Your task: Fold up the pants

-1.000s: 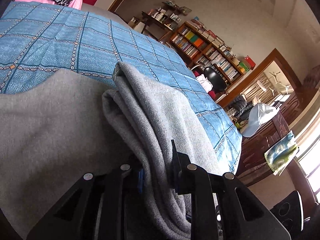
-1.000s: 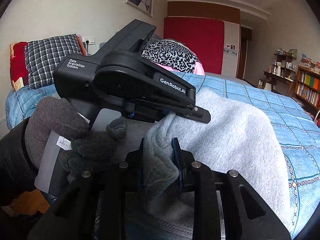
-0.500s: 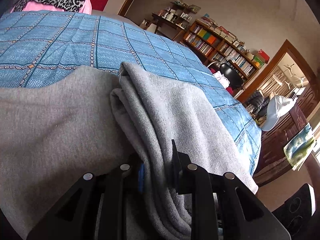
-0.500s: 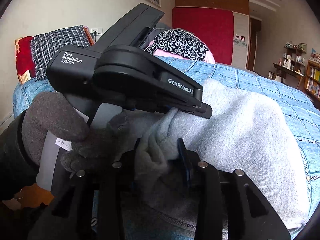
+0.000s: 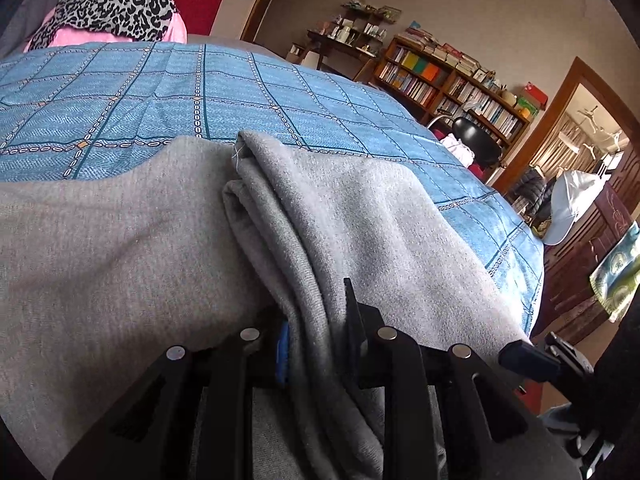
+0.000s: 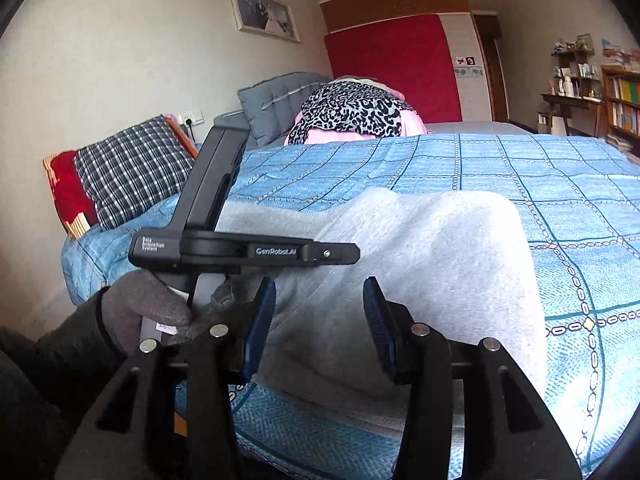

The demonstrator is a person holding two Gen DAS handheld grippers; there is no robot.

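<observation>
Grey pants [image 5: 120, 240] lie folded on a bed with a blue checked cover [image 5: 200, 96]. My left gripper [image 5: 316, 320] is shut on a bunched fold of the pants at the near edge. In the right wrist view the pants [image 6: 420, 248] lie flat on the cover, and my right gripper [image 6: 320, 312] is open, its blue pads either side of the cloth edge without pinching it. The left gripper body [image 6: 240, 250], held by a gloved hand [image 6: 144, 308], shows just left of it.
A leopard-print and pink bundle [image 6: 352, 114] sits at the far end of the bed. A plaid pillow [image 6: 132, 164] lies at the left. Bookshelves [image 5: 452, 80], a black chair [image 5: 476, 144] and a doorway stand beyond the bed's right edge.
My right gripper has opened and let go of the pants, which have dropped flat on the bed. The left gripper has lowered and stays shut on its fold.
</observation>
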